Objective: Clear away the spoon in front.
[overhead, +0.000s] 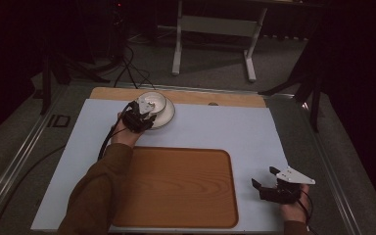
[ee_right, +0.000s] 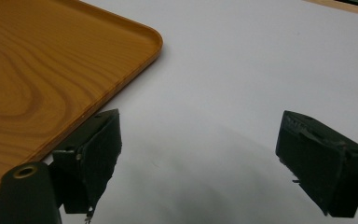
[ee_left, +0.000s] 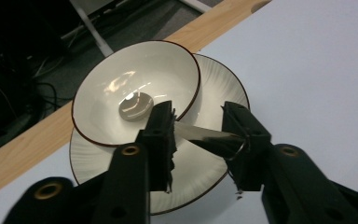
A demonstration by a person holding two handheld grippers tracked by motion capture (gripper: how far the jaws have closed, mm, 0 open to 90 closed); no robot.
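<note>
High view puts my left gripper (overhead: pixel 144 113) at the far left of the table, over a white bowl (overhead: pixel 151 101) that sits on a white ribbed plate (overhead: pixel 168 114) near the wooden far edge. From the left gripper view I see a metal spoon (ee_left: pixel 168 120), its rounded head lying in the bottom of the bowl and its flat handle running out over the bowl's near rim and across the plate. My jaws stand narrow on either side of that handle, one at the bowl's rim and one near the handle's end; they look close to touching it, but I cannot tell whether they grip it yet. The spoon's long axis runs from the bowl's centre toward me and a little right in that view, head pointing away from me, handle end toward the gripper. My right gripper (overhead: pixel 269 186) rests wide open on the pale table cover (ee_right: pixel 242 70) at the near right, just beside the corner of the wooden tray (overhead: pixel 176 186), holding nothing. I judge the work barely begun: the spoon is still in the bowl, the tray bare, and lifting and carrying all remain
</note>
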